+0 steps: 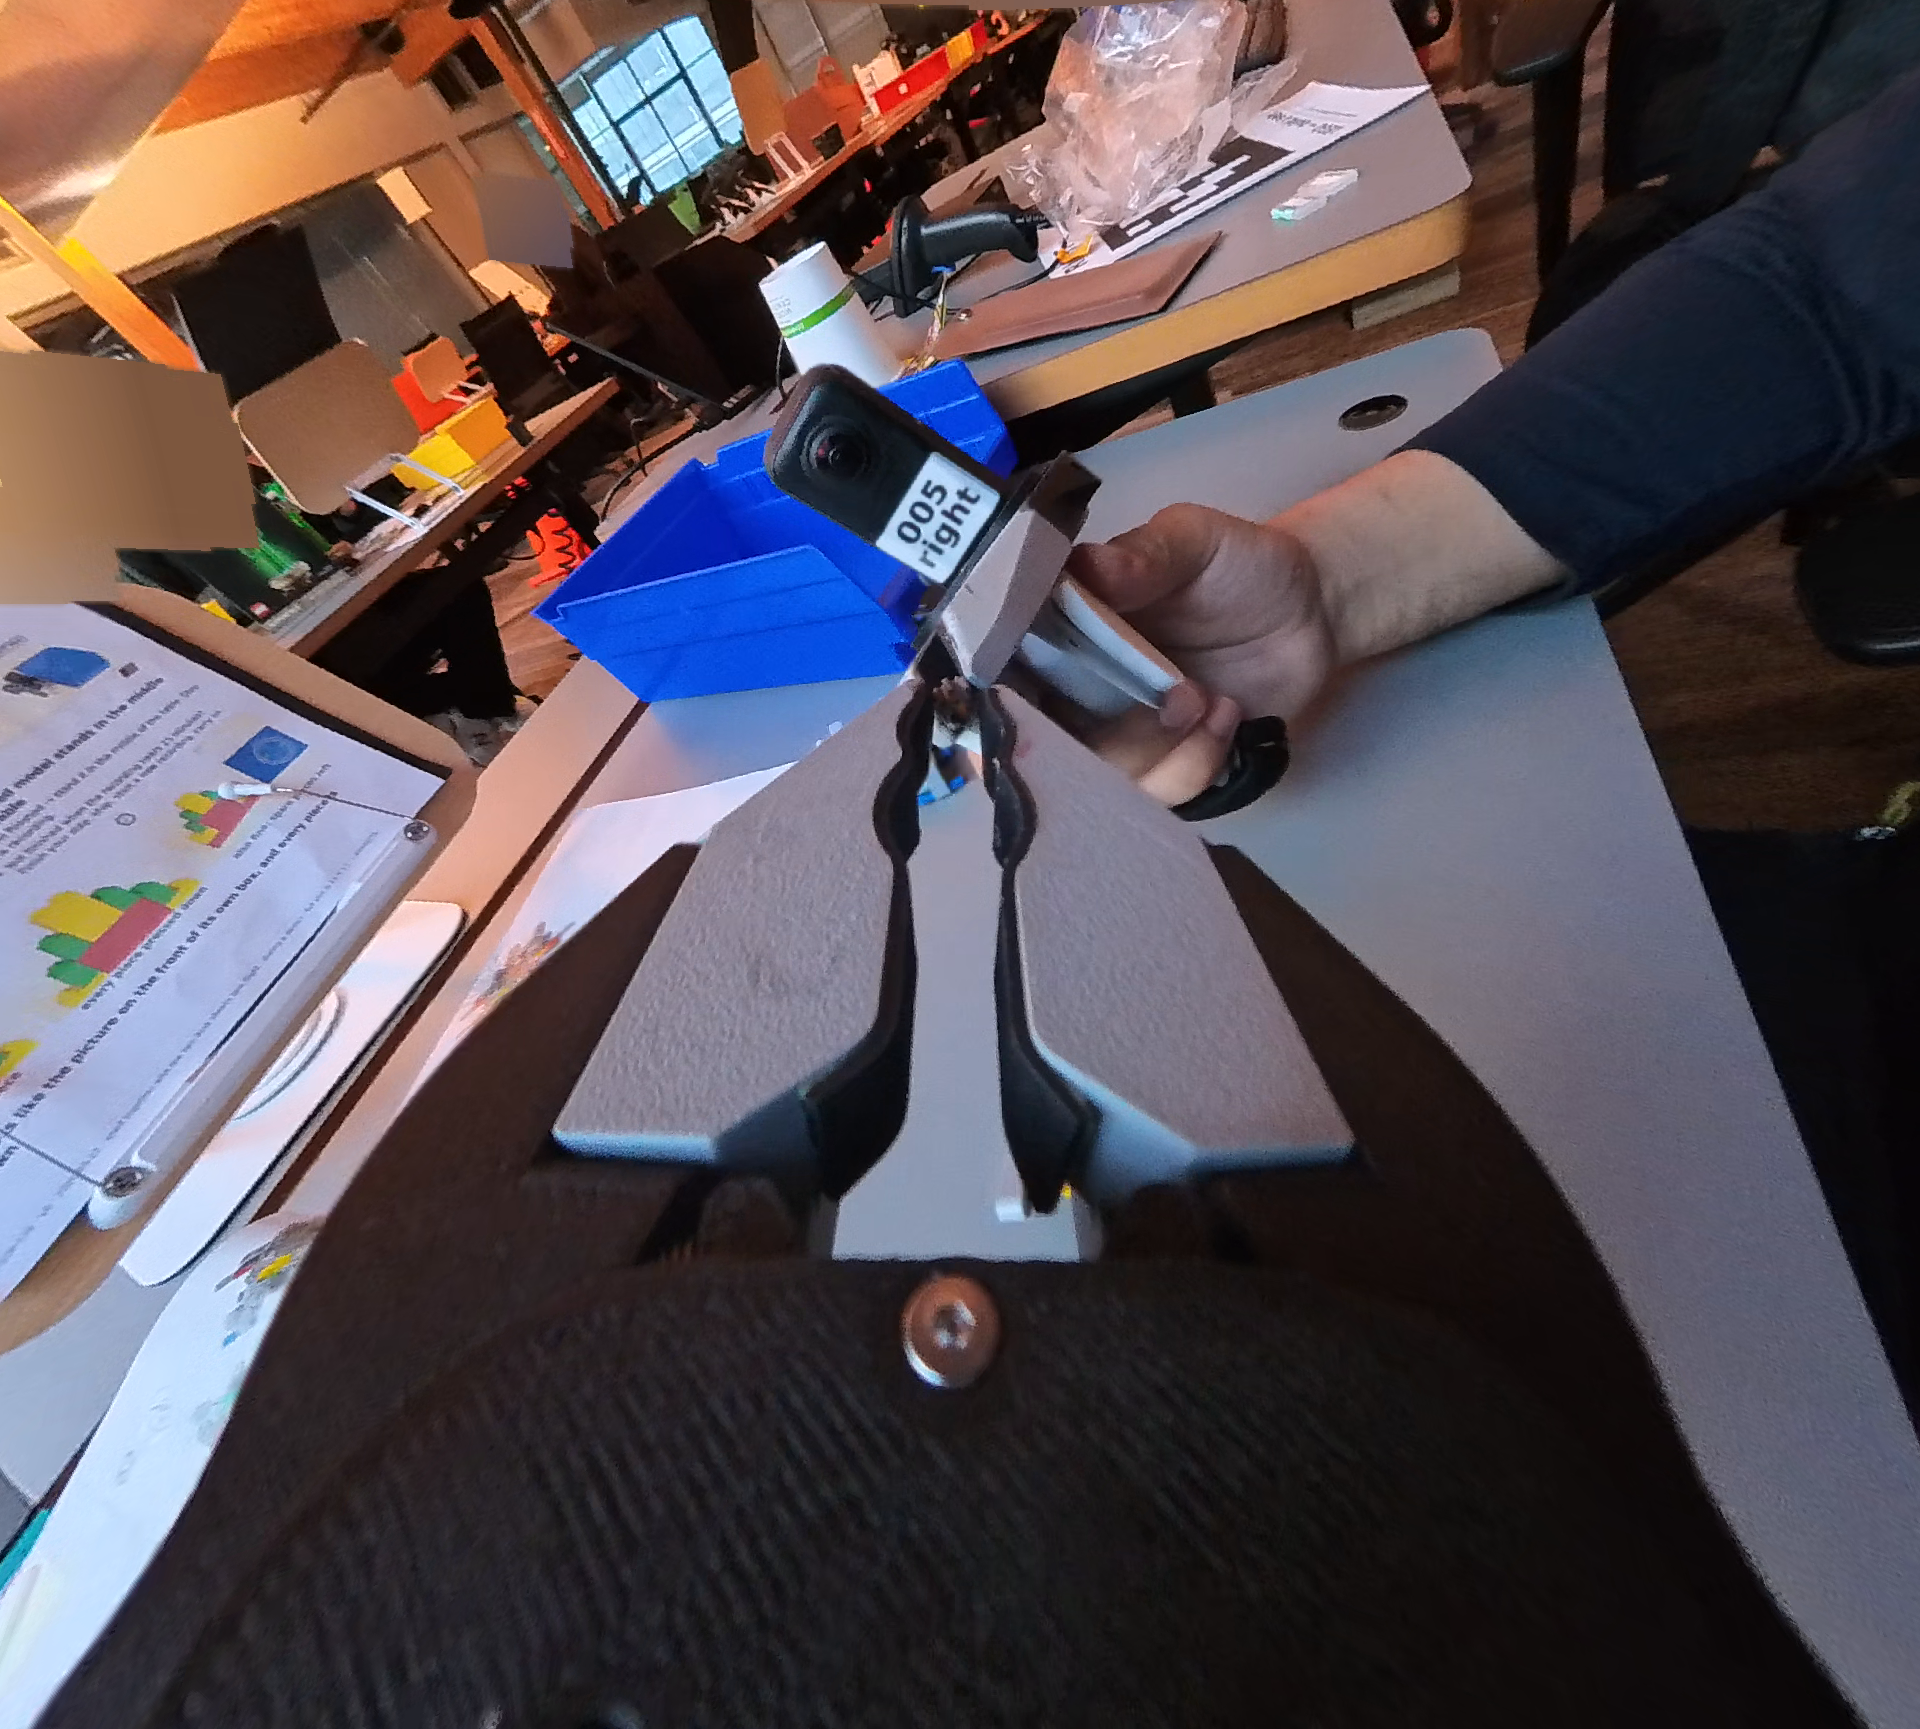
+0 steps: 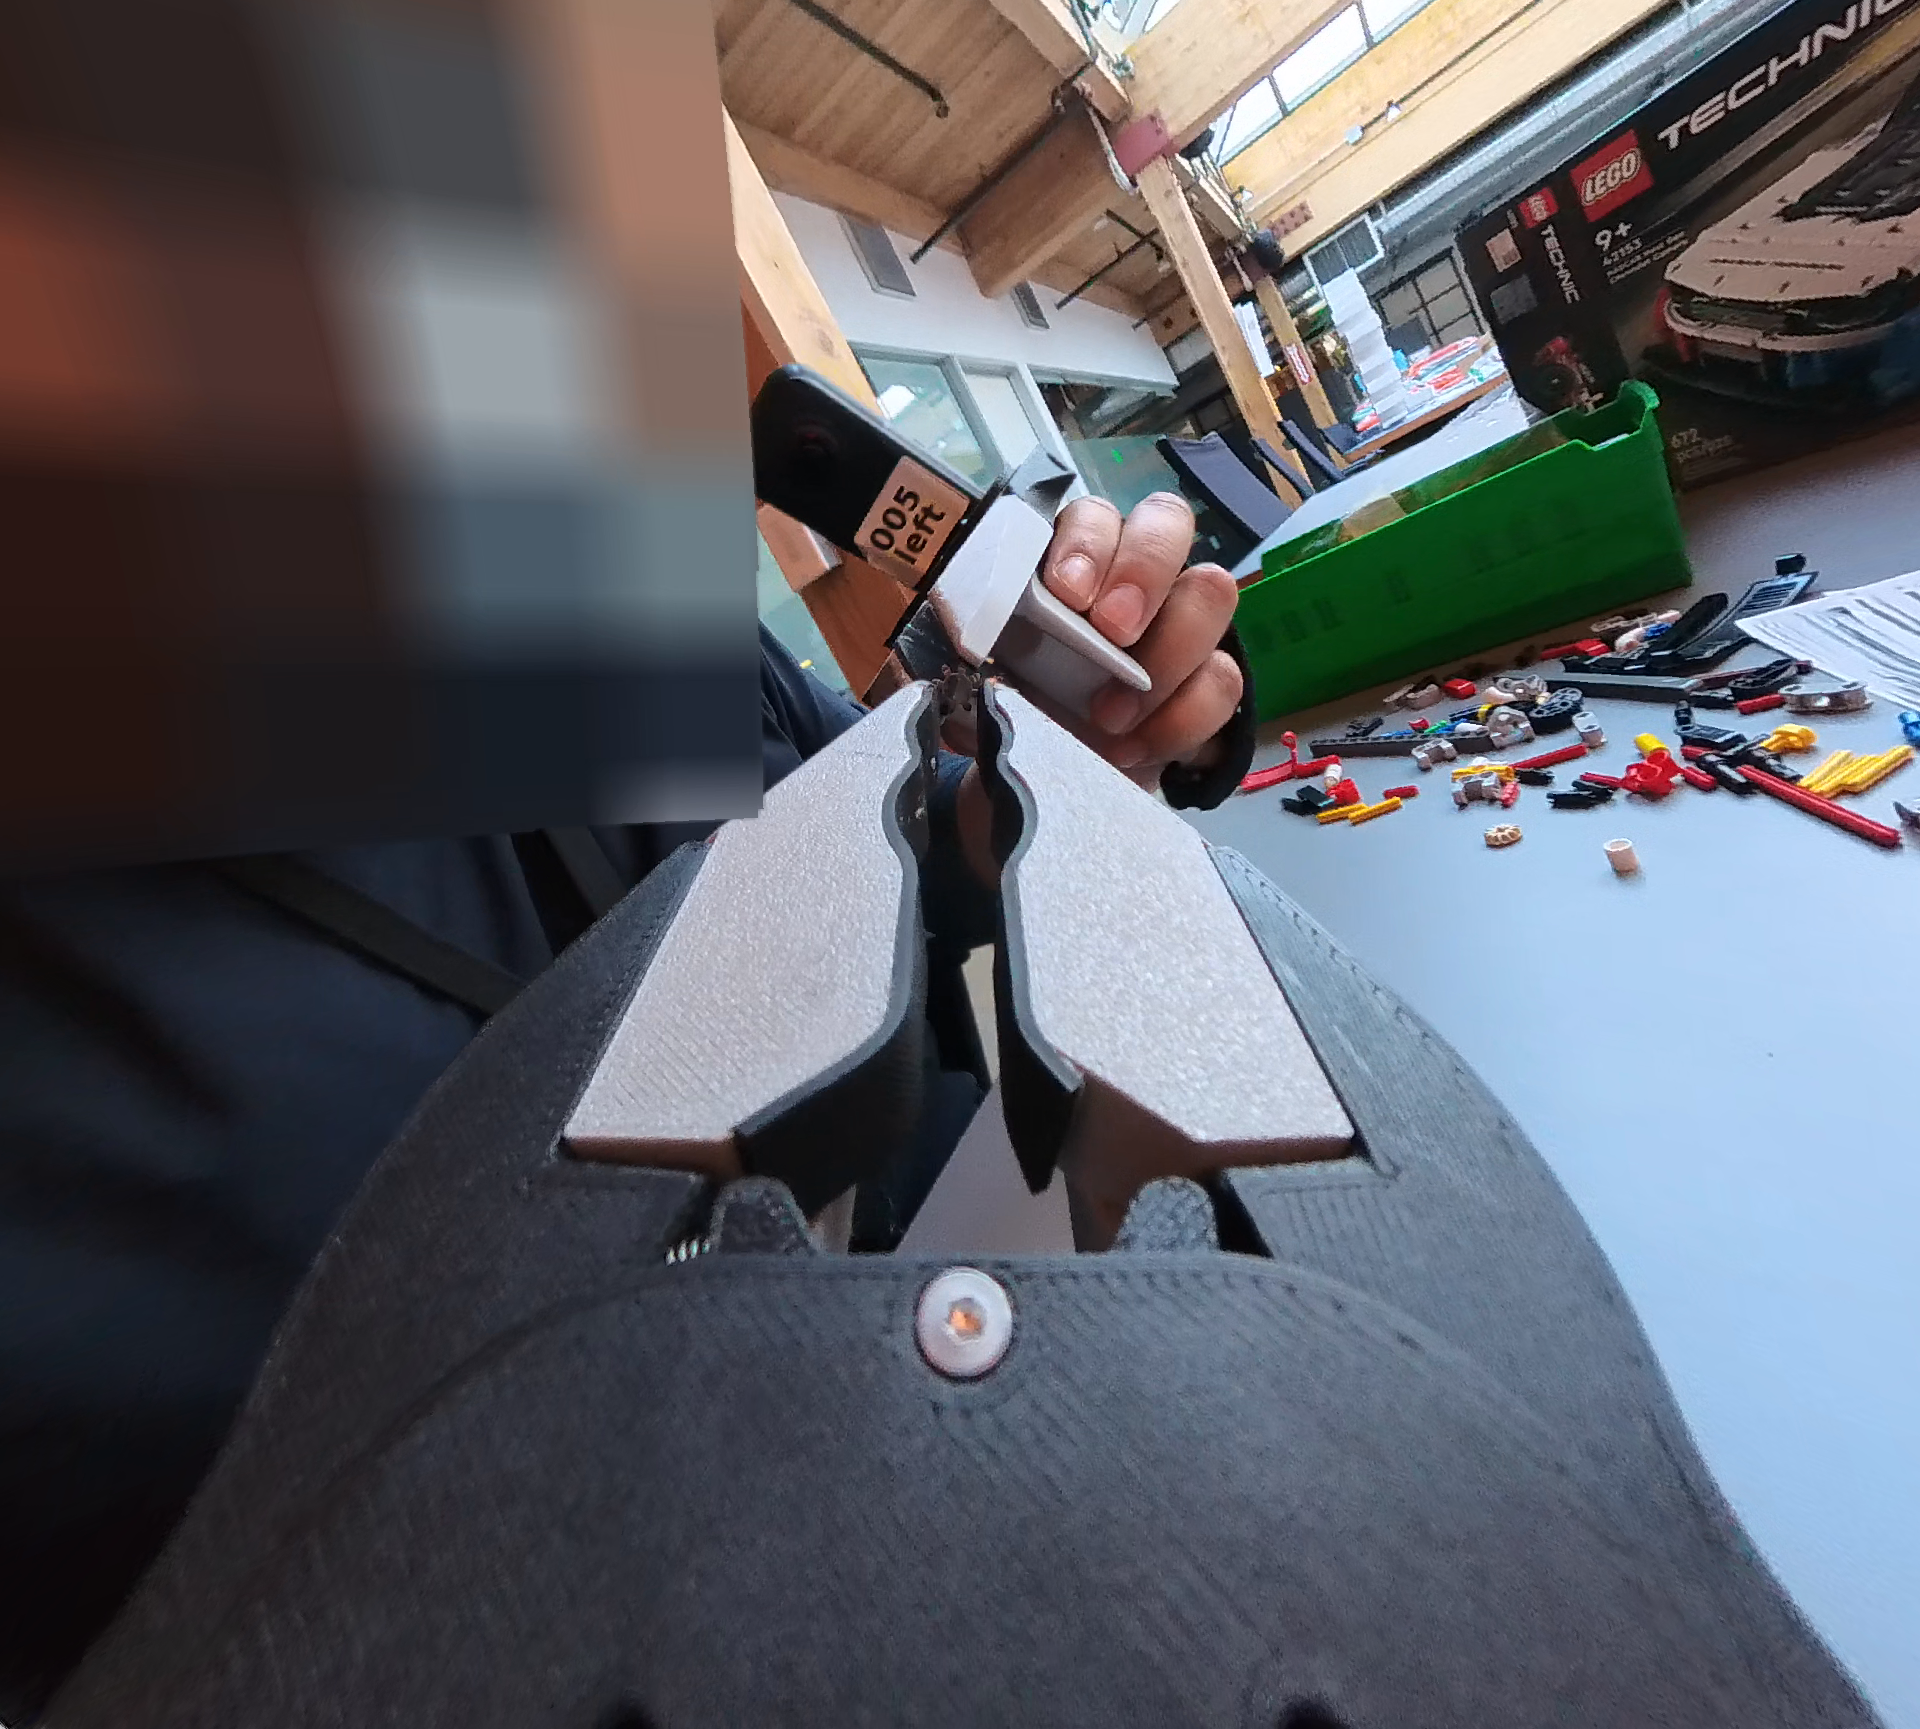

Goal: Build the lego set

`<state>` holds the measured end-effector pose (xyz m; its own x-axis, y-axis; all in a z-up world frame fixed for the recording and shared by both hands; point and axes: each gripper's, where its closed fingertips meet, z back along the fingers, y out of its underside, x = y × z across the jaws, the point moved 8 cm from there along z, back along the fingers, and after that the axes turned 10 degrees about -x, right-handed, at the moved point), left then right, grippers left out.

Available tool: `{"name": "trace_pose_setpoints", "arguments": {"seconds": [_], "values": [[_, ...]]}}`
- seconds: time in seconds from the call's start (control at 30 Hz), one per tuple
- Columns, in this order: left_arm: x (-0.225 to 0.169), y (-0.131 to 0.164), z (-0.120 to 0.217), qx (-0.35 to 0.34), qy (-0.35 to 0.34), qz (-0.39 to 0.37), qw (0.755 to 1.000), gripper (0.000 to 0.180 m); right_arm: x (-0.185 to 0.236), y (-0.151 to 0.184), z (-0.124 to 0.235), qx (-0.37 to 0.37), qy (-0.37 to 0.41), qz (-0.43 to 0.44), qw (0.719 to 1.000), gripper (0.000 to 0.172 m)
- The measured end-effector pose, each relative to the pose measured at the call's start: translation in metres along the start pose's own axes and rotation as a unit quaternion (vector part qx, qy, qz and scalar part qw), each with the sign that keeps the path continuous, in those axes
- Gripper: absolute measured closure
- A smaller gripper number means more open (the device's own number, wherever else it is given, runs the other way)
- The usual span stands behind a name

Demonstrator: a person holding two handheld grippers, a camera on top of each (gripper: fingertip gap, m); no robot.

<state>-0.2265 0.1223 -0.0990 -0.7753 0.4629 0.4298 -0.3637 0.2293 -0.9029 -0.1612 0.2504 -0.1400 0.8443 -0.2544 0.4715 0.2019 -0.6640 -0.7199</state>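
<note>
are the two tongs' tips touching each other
Cannot tell. Both wrist views show left tongs and right tongs meeting around a small dark piece, contact unclear.

Where the left gripper [image 1: 954,700] and the right gripper [image 2: 958,703] meet tip to tip, a small dark piece [image 2: 954,694] sits between the tips, too small to name; which pads press on it cannot be told. A tiny blue and white thing [image 1: 943,780] shows through the gap between the left gripper's fingers, mostly hidden by them. The instruction sheet [image 1: 156,869] is cut off by the left edge, and its lower part is blurred. The black toy box [image 2: 1704,266] runs past the right edge. The white printed sheet [image 2: 1860,630] is also cut there. The blue bin [image 1: 727,599] is partly hidden behind the far gripper's camera [image 1: 831,453]. The scattered building pieces [image 2: 1579,744] are mostly too small to identify singly.
</note>
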Motion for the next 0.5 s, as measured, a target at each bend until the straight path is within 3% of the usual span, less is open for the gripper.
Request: {"name": "trace_pose_setpoints", "arguments": {"seconds": [0.17, 0.5], "values": [[-0.001, -0.002, 0.000, 0.024, 0.015, -0.037, 0.999, 0.176, -0.003, 0.001, 0.001, -0.004, -0.007, -0.036, 0.999, 0.168], [0.005, 0.002, -0.005, 0.115, 0.121, -0.127, 0.978, 0.176, -0.014, 0.007, 0.006, 0.031, 0.016, -0.094, 0.995, 0.167]]}}
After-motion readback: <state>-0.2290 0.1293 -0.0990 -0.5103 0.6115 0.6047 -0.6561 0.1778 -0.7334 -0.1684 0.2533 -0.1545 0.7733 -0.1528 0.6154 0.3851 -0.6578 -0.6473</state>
